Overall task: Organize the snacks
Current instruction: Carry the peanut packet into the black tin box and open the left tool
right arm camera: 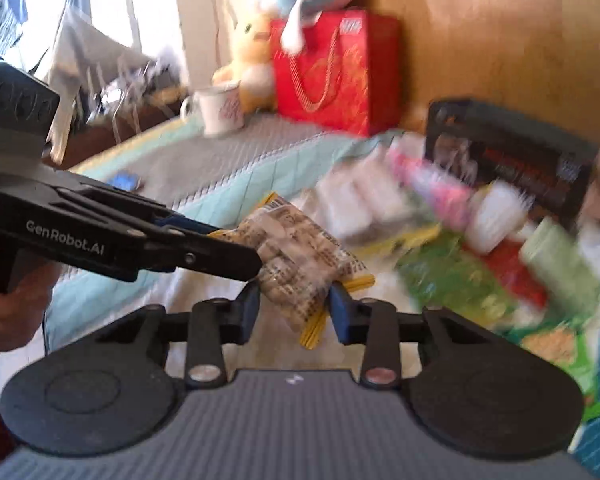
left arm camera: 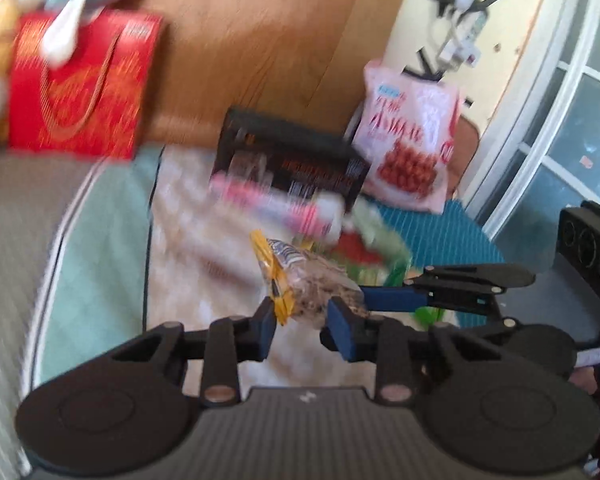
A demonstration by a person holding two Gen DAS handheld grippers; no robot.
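Note:
A clear snack packet (left arm camera: 312, 288) with yellow ends and brown pieces inside hangs above the pale blanket, held from two sides. In the left wrist view my left gripper (left arm camera: 302, 320) is shut on its near end, both blue pads against it. My right gripper (left arm camera: 364, 292) comes in from the right and pinches the packet's right side. In the right wrist view the same packet (right arm camera: 296, 252) sits between the pads of my right gripper (right arm camera: 296, 304), and my left gripper (right arm camera: 244, 256) clamps its left edge from the left, with a hand on its handle.
A blurred pile of snacks lies beyond: green packets (right arm camera: 460, 276), a pink packet (right arm camera: 432, 188), a black box (left arm camera: 292, 160), and a pink-white bag (left arm camera: 412, 140) against the wooden board. A red gift bag (right arm camera: 332, 68), plush toys (right arm camera: 252, 52) and a white mug (right arm camera: 220, 108) stand at the back.

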